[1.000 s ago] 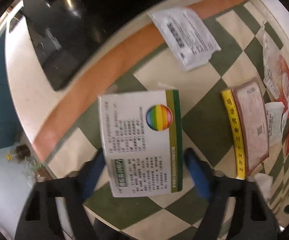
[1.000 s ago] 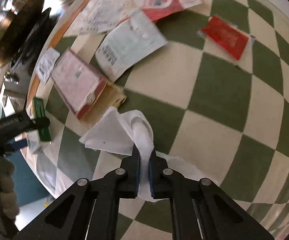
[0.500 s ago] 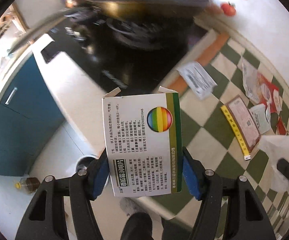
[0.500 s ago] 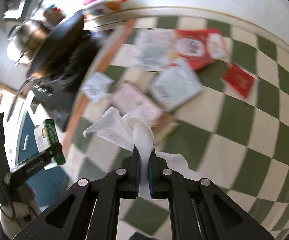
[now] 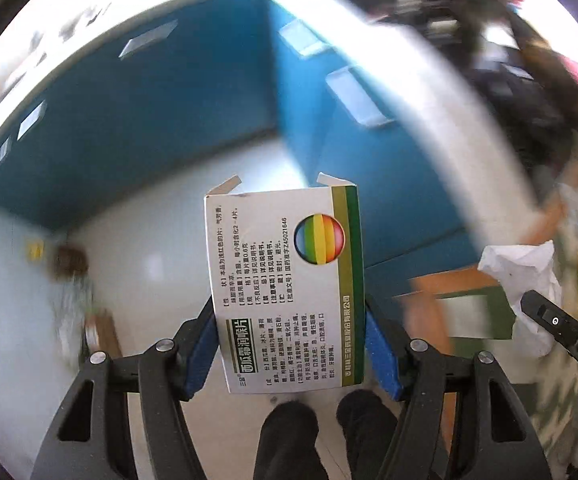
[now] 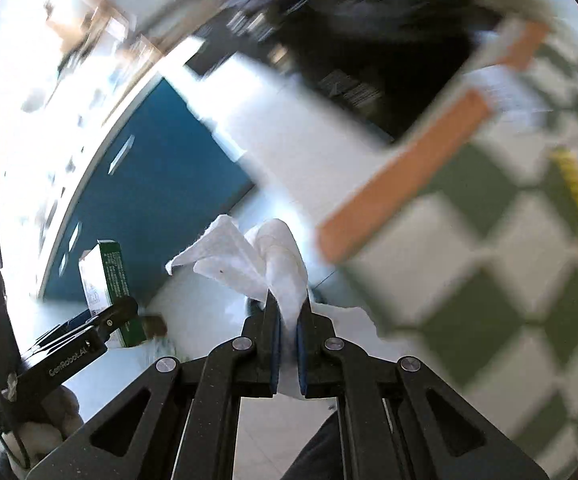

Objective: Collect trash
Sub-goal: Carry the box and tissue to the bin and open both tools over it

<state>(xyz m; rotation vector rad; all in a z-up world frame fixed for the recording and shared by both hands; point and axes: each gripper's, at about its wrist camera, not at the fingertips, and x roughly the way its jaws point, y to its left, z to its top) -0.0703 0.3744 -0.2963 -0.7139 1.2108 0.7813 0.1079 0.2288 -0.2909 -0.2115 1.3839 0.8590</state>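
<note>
- Behind the left tool, the blue cabinets and pale floor are smeared with motion blur.
- A brown object left of that tool is too blurred to identify.
- The box hides the inner faces of the tool's pads.
- Right of the right tool, the checkered tabletop is blurred; its litter is unreadable.
- The tissue has its lower end hidden between the right tool's pads.

box: glossy cardboard | tissue: soft crumpled paper | floor: seemingly smooth tile
</note>
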